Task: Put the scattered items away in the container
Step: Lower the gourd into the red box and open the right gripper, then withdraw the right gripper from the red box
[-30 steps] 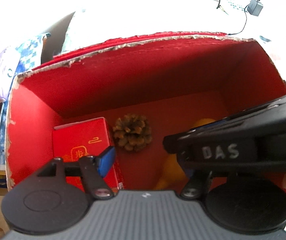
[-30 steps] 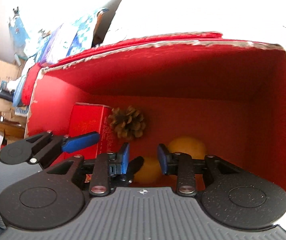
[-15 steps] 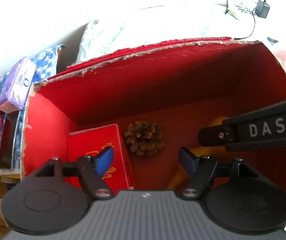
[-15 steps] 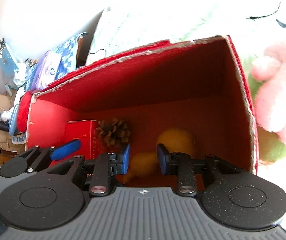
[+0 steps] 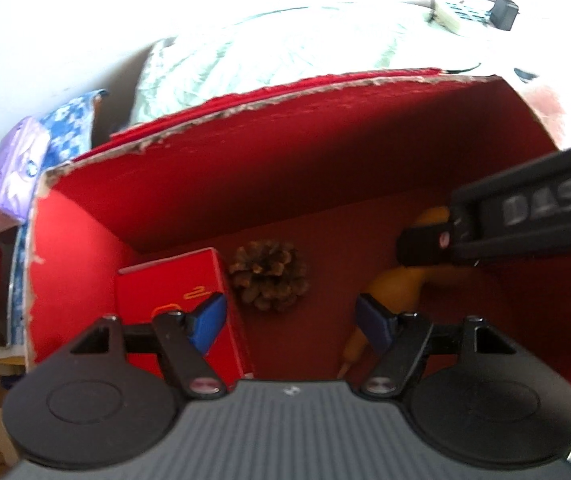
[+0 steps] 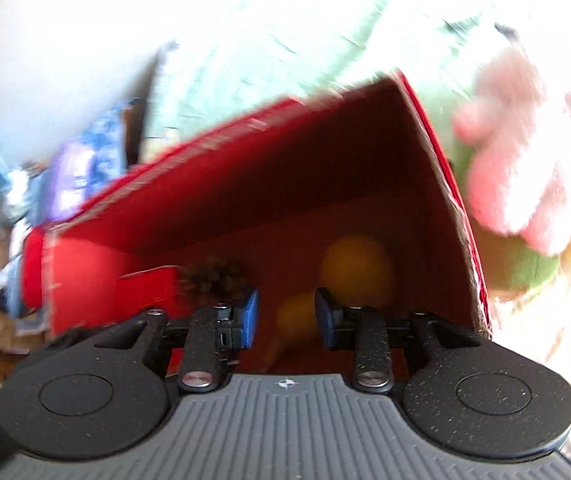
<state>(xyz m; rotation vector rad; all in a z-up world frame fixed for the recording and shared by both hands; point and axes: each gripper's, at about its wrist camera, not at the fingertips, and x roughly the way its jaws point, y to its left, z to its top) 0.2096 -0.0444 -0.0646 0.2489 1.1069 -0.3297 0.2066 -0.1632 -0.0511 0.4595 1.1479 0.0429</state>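
Observation:
The red cardboard box (image 5: 293, 168) lies open beneath both grippers. On its floor rest a small red carton (image 5: 173, 284) at the left, a pine cone (image 5: 269, 276) in the middle and a yellow gourd-shaped item (image 5: 399, 284) at the right. My left gripper (image 5: 291, 320) hangs open above the floor with nothing between its blue pads. The right gripper's black body (image 5: 525, 220) reaches in from the right. The right wrist view is blurred. In it my right gripper (image 6: 287, 316) is open and empty over the yellow item (image 6: 355, 268), with the box (image 6: 245, 184) below.
A pink and green plush toy (image 6: 525, 160) lies just right of the box on a pale green bedsheet (image 5: 285, 52). A charger with a cable (image 5: 503, 4) lies at the far right. Purple and blue patterned packets (image 5: 17, 168) are stacked left of the box.
Both grippers have drawn back and up from the box, so more of its rim shows. The right gripper swings rightward, bringing the plush toy into its view. The yellow item stays on the box floor.

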